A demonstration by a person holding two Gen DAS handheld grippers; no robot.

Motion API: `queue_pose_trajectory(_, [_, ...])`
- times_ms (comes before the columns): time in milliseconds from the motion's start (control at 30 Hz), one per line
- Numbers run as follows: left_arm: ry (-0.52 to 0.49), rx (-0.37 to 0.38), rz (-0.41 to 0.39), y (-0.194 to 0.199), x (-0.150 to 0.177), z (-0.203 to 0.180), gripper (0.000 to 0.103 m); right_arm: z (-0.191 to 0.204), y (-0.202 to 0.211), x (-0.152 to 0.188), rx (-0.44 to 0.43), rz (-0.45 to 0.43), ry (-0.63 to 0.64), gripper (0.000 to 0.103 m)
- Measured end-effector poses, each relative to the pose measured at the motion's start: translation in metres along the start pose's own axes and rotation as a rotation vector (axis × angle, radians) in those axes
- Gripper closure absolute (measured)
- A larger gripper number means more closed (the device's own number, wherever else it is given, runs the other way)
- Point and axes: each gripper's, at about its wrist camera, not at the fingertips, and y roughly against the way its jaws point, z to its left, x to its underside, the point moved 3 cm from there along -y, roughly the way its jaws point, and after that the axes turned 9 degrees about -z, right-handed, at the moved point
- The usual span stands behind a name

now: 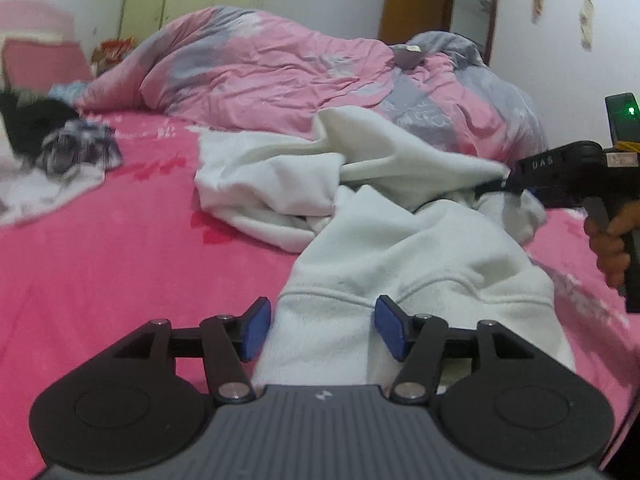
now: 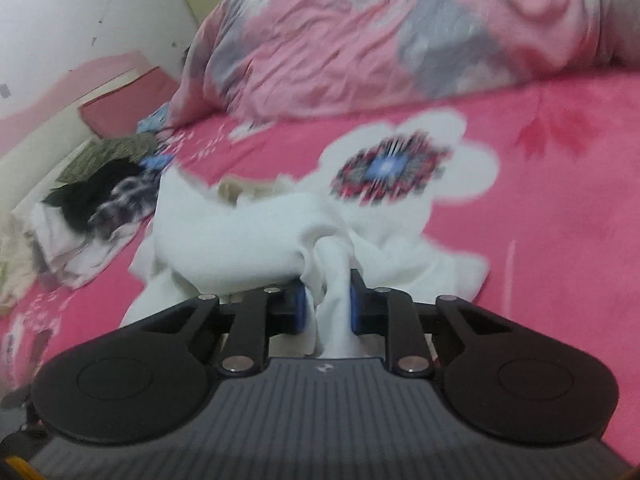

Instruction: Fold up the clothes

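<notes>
A white sweatshirt (image 1: 360, 216) lies crumpled across the pink bedspread (image 1: 120, 264). Its ribbed hem lies between the blue pads of my left gripper (image 1: 320, 330), which is open and astride the cloth. In the right wrist view my right gripper (image 2: 328, 308) is shut on a bunched fold of the white sweatshirt (image 2: 248, 232), lifting it off the bed. The left wrist view shows the right gripper (image 1: 504, 182) at the far right, held by a hand (image 1: 608, 240), pulling a stretched edge of the garment.
A heaped pink and grey quilt (image 1: 304, 76) fills the back of the bed. A pile of dark, checked and white clothes (image 1: 56, 148) lies at the left. A pink headboard (image 1: 40, 52) stands beyond it. A brown door (image 1: 416, 4) is at the back.
</notes>
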Motion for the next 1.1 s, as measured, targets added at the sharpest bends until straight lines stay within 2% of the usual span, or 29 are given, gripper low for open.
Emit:
queue_pose_trajectory(100, [0.030,0.004,0.001,0.000,0.005,0.012,0.037,-0.001,-0.013,-0.029,0.052,-0.053,0.057,0.087])
queue_pose_trajectory(400, [0.060,0.040,-0.028,-0.001,0.012,0.021,0.037,0.011,-0.088,-0.129,0.153,-0.197,0.227,0.088])
queue_pose_trajectory(533, [0.059,0.048,-0.037,-0.001,0.015,0.022,0.036,0.018,-0.126,-0.147,0.174,-0.218,0.265,0.088])
queue_pose_trajectory(633, [0.061,0.052,-0.038,-0.002,0.015,0.023,0.036,0.014,-0.164,-0.134,0.210,-0.170,0.279,0.088])
queue_pose_trajectory(667, [0.061,0.052,-0.038,-0.002,0.015,0.023,0.036,0.009,-0.178,-0.125,0.222,-0.128,0.279,0.088])
queue_pose_trajectory(767, [0.061,0.053,-0.038,-0.002,0.014,0.023,0.036,-0.020,-0.222,-0.086,0.272,0.086,0.242,0.082])
queue_pose_trajectory(800, [0.060,0.052,-0.038,-0.002,0.014,0.023,0.036,-0.028,-0.229,-0.075,0.284,0.128,0.234,0.082])
queue_pose_trajectory(900, [0.059,0.053,-0.041,-0.003,0.015,0.023,0.036,-0.040,-0.208,-0.075,0.244,0.091,0.179,0.074])
queue_pose_trajectory(933, [0.061,0.053,-0.041,-0.002,0.015,0.023,0.036,-0.044,-0.196,-0.079,0.231,0.090,0.151,0.067])
queue_pose_trajectory(967, [0.064,0.054,-0.041,-0.002,0.015,0.023,0.036,-0.048,-0.179,-0.084,0.214,0.083,0.120,0.059])
queue_pose_trajectory(1033, [0.072,0.058,-0.041,-0.002,0.015,0.024,0.035,-0.056,-0.138,-0.092,0.180,0.058,0.064,0.051])
queue_pose_trajectory(1100, [0.080,0.061,-0.040,-0.001,0.014,0.024,0.034,-0.063,-0.090,-0.097,0.146,0.041,0.000,0.050])
